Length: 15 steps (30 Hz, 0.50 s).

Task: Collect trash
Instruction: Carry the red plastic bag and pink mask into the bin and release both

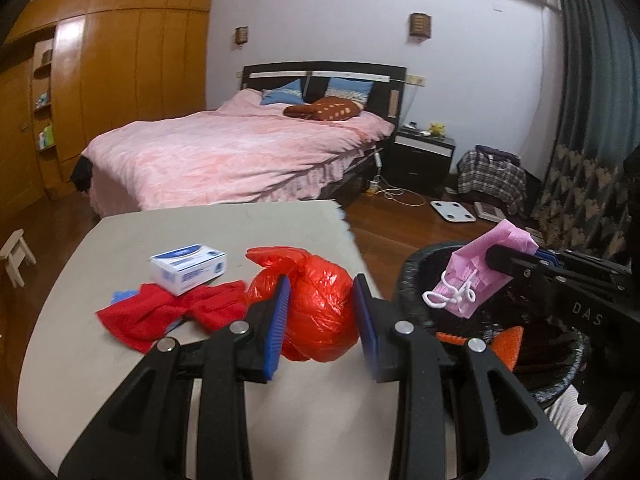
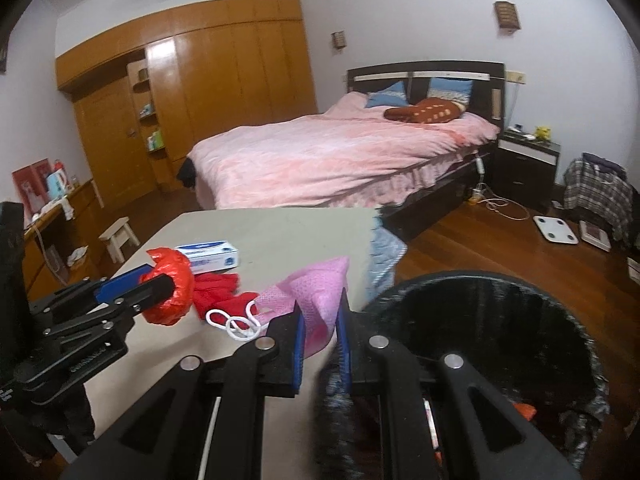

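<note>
My left gripper (image 1: 322, 284) is shut on a crumpled red plastic bag (image 1: 316, 316), lifted just above the grey table (image 1: 200, 232); the right wrist view shows that gripper (image 2: 160, 280) with the bag (image 2: 172, 300) at the left. My right gripper (image 2: 320, 302) is shut on a pink face mask (image 2: 316, 292) with white ear loops (image 2: 236, 324), at the table's right edge beside a black trash bin (image 2: 520, 284). In the left wrist view the mask (image 1: 476, 276) hangs from the right gripper (image 1: 496, 258) over the bin's rim (image 1: 416, 276).
On the table lie a white and blue box (image 1: 188, 268) and a red cloth (image 1: 168, 312). Orange trash (image 1: 508, 340) lies in the bin. Beyond are a pink bed (image 1: 240, 156), a small stool (image 1: 16, 256), a nightstand (image 1: 424, 156) and a scale (image 1: 452, 210) on wood floor.
</note>
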### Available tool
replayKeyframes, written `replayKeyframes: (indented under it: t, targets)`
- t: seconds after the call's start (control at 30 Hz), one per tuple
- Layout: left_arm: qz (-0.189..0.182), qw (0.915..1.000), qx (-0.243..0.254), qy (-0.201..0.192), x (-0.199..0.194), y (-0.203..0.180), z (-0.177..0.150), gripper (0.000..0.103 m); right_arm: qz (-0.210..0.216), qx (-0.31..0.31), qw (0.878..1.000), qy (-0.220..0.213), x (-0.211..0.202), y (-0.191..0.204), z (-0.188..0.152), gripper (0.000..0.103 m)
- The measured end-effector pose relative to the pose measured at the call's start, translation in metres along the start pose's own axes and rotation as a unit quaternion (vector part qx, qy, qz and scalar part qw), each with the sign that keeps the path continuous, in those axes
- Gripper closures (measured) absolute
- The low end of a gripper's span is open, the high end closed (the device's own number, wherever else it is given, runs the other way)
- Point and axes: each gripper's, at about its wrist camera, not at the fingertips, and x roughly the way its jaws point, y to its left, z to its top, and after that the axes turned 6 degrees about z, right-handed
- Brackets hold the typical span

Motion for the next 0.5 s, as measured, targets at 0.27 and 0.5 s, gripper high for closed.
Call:
replayKeyframes:
  t: [0.27, 0.5]
  targets:
    - [-0.038, 0.9989, 0.027, -0.009, 0.004, -0.042, 0.006, 0.072, -0.04, 0.017, 0.999, -0.013, -0.024, -0.038, -0.001, 0.089]
    - [-0.067, 0.9966, 0.047, -0.011, 0.015, -0.075, 0.008, 0.072, -0.07, 0.025, 0.997, -0.023, -0.046, -0.063, -0.003, 0.089]
